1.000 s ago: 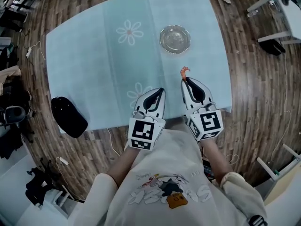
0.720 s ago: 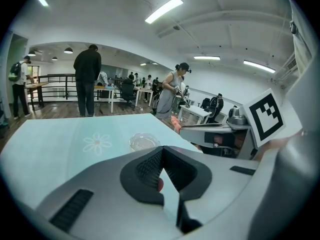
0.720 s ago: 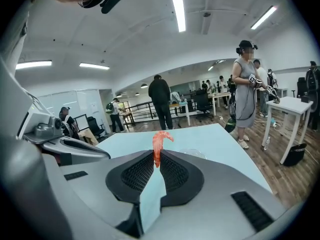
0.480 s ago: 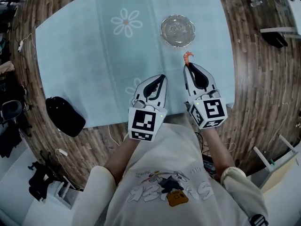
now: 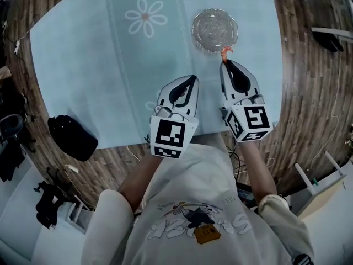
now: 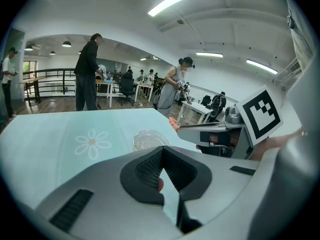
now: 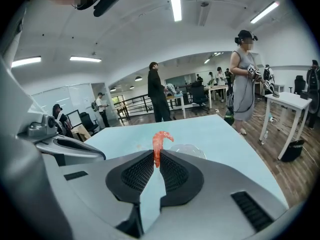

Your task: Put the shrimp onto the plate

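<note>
As the head view looked down, the right gripper (image 5: 225,61) held the shrimp (image 5: 225,52) at the lower edge of the plate (image 5: 214,30), upper right on the bench (image 5: 83,65); the left gripper (image 5: 190,79) sat mid-frame. In the left gripper view, its fingers (image 6: 145,171) were pressed together, empty. In the right gripper view, the fingers (image 7: 175,176) pinched the shrimp at mid-frame.

shrimp (image 7: 156,143) end hidden in right tongs (image 7: 156,155), table (image 5: 83,65) cropped
</note>
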Available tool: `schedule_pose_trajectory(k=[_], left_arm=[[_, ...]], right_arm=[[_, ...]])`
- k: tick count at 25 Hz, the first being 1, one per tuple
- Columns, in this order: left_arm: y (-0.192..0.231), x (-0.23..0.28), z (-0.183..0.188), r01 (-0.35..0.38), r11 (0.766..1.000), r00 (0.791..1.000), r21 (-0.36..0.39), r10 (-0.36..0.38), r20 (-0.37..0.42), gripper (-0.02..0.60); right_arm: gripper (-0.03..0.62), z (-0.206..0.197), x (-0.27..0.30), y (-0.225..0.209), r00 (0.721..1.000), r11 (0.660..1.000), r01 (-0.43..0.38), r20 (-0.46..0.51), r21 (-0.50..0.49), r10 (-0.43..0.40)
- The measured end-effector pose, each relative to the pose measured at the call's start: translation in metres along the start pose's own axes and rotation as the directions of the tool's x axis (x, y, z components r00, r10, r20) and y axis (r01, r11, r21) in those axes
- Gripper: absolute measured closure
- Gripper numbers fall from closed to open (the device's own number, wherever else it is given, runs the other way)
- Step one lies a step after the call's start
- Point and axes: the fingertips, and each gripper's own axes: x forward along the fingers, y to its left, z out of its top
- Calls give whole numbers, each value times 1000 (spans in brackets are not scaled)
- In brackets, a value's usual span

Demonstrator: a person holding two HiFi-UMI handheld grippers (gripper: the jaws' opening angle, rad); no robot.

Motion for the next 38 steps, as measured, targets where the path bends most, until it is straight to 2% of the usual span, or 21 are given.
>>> schedule_pose_trajectory(k=[6, 20, 28, 38], left_arm=[[11, 22, -9, 12, 1000, 1000, -6, -12, -21, 574], [44, 64, -43, 12, 999, 997, -32, -14, -77, 574], [53, 81, -58, 33, 998, 994, -53, -38, -106, 574], [64, 90, -72, 30, 998, 991, -47, -36, -132, 574]], right_arm=[[537, -2, 27, -8, 1000, 1000, 4, -11, -5, -4], [537, -36, 84, -33, 993, 999, 47, -112, 22, -44], [537, -57, 114, -46, 976, 998, 52, -213, 24, -46], [536, -72, 133, -53, 937, 998, 52, -344, -34, -61]])
